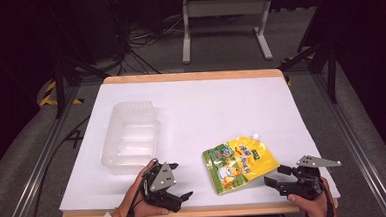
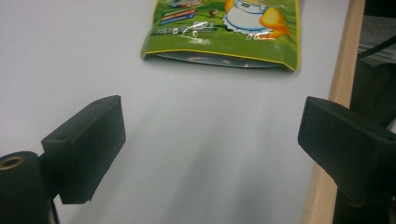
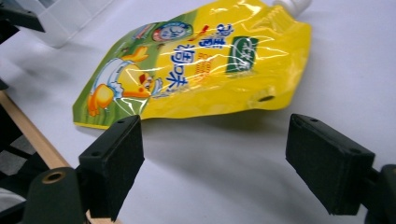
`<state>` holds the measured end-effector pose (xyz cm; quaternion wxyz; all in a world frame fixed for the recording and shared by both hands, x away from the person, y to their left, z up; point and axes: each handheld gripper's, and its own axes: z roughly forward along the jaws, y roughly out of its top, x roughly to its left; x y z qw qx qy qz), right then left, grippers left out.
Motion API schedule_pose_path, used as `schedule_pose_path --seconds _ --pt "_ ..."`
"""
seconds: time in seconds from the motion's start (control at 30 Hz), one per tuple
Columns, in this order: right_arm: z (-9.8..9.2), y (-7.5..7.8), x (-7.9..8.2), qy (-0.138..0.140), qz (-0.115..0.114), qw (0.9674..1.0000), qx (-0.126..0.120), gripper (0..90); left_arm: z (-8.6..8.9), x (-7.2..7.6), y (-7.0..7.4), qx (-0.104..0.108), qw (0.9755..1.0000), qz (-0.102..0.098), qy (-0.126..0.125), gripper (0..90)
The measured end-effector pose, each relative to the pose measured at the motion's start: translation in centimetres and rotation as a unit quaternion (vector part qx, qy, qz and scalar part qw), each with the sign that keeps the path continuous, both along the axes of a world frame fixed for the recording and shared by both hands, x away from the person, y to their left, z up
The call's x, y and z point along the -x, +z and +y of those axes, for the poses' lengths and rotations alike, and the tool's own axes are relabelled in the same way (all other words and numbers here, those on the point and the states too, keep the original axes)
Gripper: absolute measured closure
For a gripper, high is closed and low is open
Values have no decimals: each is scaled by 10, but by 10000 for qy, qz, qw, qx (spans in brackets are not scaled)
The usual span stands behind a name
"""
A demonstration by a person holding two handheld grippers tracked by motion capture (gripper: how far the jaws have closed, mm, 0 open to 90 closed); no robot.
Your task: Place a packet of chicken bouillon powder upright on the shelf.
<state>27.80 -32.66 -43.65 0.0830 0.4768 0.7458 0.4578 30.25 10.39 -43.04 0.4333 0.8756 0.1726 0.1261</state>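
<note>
The left gripper [image 1: 178,197] sat low at the near edge, held in the person's left hand [image 1: 138,199], jaws spread wide. The right gripper [image 1: 275,180], gripped by the right hand [image 1: 313,205], also gaped, pointing leftward.

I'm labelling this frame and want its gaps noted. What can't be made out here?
- Yellow-green spouted pouch: top cut off by the frame edge in the left gripper view; printed text too small in the high view.
- Clear plastic tray: cropped at the right gripper view's corner.

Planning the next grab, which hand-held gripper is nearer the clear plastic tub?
Left. The left hand-held gripper sits just below the tub; the right hand-held gripper is beyond the pouch.
</note>
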Motion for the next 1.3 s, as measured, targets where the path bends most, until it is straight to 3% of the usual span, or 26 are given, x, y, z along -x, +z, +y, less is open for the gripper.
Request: schedule_pose_path --seconds 0.37,0.53,0.63,0.83,0.97,1.07,1.2,1.3 --pt "15 -6 -12 196 172 9995 -188 247 1 -4 -2 6 9999 76 -131 76" --pt "24 -9 -22 324 279 9974 -585 239 -1 -7 -5 34 9993 223 -300 91" --pt "28 -12 -26 270 291 9969 -686 238 -3 -7 -8 -18 9990 304 -338 100" --pt "26 -12 -33 126 362 9942 -1003 268 -1 -5 -7 7 9992 237 -308 114" --pt "28 -12 -35 -27 321 9950 -940 366 0 -5 -6 26 9993 235 -294 119" --pt "30 -12 -36 -239 287 9961 -804 537 -1 -5 -6 9 9992 257 -303 126" --pt "34 -10 -37 -312 168 9964 -772 688 0 -6 -4 80 9995 182 -265 139" --pt "39 -6 -36 -345 50 9974 -636 782 1 -7 -3 148 9994 241 -221 143"
